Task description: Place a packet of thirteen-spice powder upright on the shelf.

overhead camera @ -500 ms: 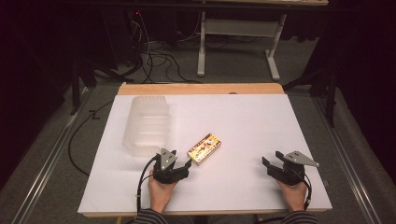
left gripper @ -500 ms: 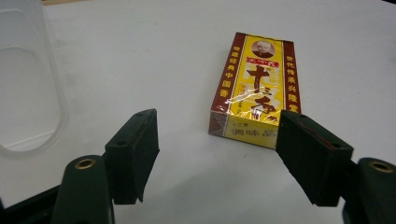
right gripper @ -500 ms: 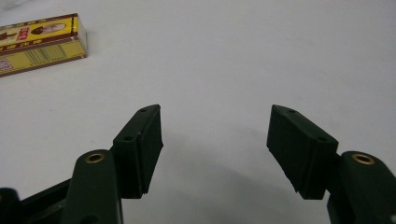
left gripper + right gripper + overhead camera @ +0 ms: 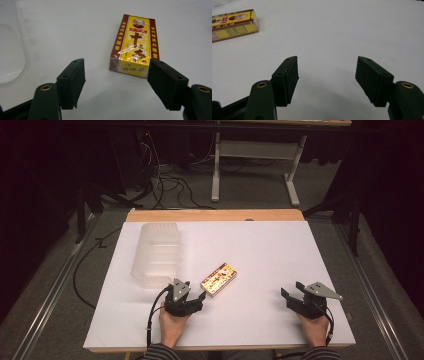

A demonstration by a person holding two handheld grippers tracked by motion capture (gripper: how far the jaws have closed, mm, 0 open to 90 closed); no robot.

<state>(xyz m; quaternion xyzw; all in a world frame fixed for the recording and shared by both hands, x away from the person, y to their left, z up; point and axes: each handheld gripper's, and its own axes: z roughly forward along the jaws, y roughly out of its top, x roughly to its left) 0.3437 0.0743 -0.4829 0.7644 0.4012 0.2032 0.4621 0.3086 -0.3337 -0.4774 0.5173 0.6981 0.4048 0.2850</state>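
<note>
Lying just beyond left claw (image 4: pixel 116 75): box (image 4: pixel 135 50)

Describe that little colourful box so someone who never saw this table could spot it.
Start at the white table top; near its front left stands a clear, ribbed plastic container. Just right of that lies a small, flat yellow-and-maroon cardboard box printed with Chinese characters. It is the one brightly coloured thing there.

Yellow box (image 4: pixel 135 52) with maroon borders, gold lettering; black tool (image 4: pixel 116 75); white table (image 4: pixel 280 250).
</note>
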